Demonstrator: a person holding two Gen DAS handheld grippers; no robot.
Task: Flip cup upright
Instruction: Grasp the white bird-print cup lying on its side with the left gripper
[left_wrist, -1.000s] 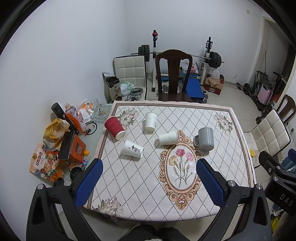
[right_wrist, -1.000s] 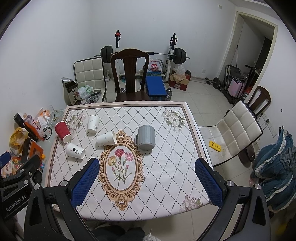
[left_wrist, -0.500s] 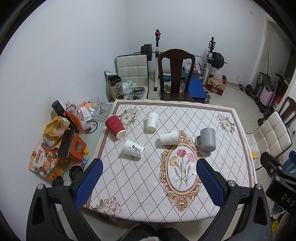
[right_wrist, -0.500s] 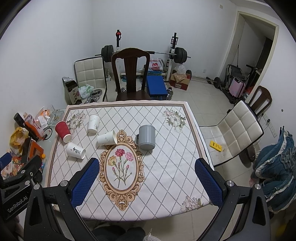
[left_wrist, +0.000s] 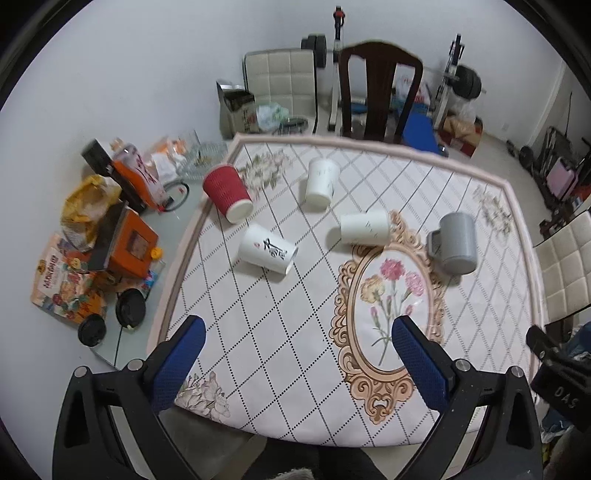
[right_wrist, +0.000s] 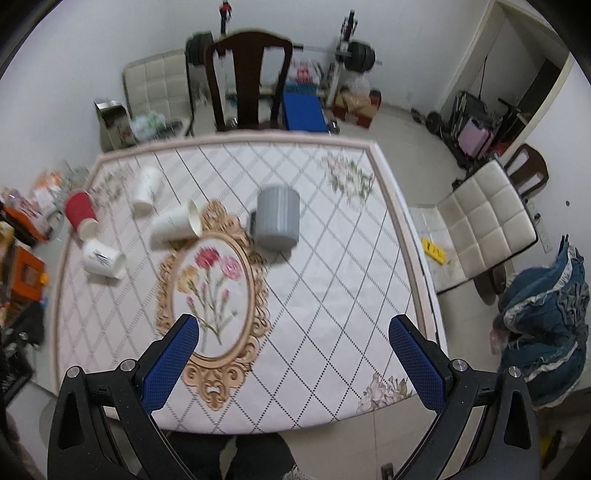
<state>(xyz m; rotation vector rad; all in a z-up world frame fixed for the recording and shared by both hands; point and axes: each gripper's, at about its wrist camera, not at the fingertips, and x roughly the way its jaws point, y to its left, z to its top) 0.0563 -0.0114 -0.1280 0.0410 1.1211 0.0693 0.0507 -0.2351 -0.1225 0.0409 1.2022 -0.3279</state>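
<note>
Both grippers hang above the near edge of the table (left_wrist: 491, 391), and each one has its fingers spread wide with nothing between them. The left gripper (left_wrist: 299, 354) shows its blue pads in the lower part of the left wrist view; the right gripper (right_wrist: 295, 354) shows the same in the lower part of the right wrist view, which is somewhat blurred.

Five cups are on the patterned tablecloth, all in the upper half of the frames and well apart from the fingers. The red cup (left_wrist: 227, 197) is at the upper left of the left wrist view, near the table's edge; it appears to stand on its rim, tilted in the fisheye. The white cup with black writing (left_wrist: 267, 253) lies on its side just below it. A second white cup (left_wrist: 321, 182) is near the top centre; I cannot tell surely if it stands or lies. A third white cup (left_wrist: 364, 229) lies on its side, touching the golden oval frame (left_wrist: 347, 295) of the flower picture. The grey mug (left_wrist: 456, 243) is at the right of that frame, mouth down.

Between the fingers and the cups there is only bare cloth. A dark wooden chair (left_wrist: 380, 92) stands behind the far edge, and boxes and bags (left_wrist: 110, 236) lie on the floor at the left.
</note>
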